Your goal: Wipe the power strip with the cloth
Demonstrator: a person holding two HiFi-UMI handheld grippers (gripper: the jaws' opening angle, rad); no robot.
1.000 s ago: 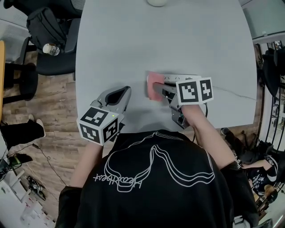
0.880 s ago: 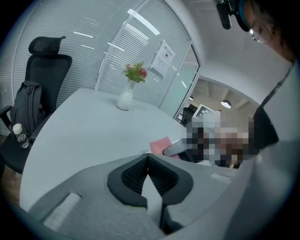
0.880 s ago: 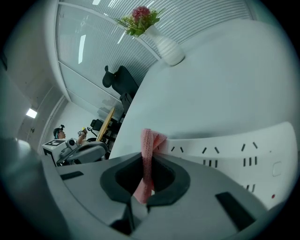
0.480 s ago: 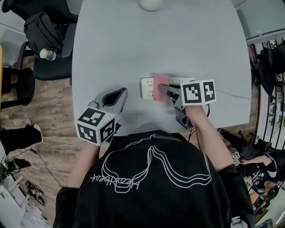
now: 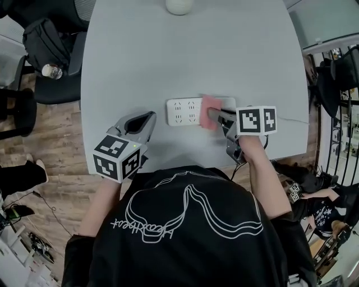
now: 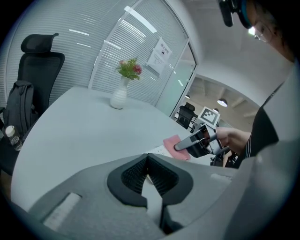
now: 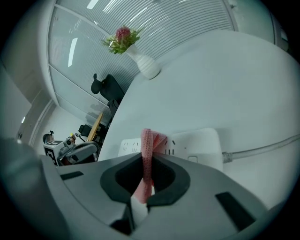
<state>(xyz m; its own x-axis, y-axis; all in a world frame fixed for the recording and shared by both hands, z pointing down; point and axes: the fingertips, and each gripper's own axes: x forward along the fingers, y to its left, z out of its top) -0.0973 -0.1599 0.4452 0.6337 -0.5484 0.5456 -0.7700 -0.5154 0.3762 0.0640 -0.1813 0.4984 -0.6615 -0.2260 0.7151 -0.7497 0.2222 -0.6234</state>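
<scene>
A white power strip (image 5: 184,111) lies flat on the grey table (image 5: 185,56), with its cord (image 5: 291,120) running off to the right. My right gripper (image 5: 213,114) is shut on a pink cloth (image 5: 209,119), which rests on the strip's right half. In the right gripper view the cloth (image 7: 147,143) stands pinched between the jaws over the power strip (image 7: 199,143). My left gripper (image 5: 149,117) is shut on nothing, to the left of the strip near the table's front edge. From the left gripper view I see the cloth (image 6: 175,142) and a sliver of the strip (image 6: 157,150).
A white vase (image 5: 179,5) with flowers stands at the table's far edge. A black office chair (image 5: 53,53) with a bag and a bottle (image 5: 50,71) sits left of the table. Dark clutter lines the floor at the right.
My right gripper has slid the cloth to the right along the strip, uncovering the strip's left end. The left gripper has stayed where it was.
</scene>
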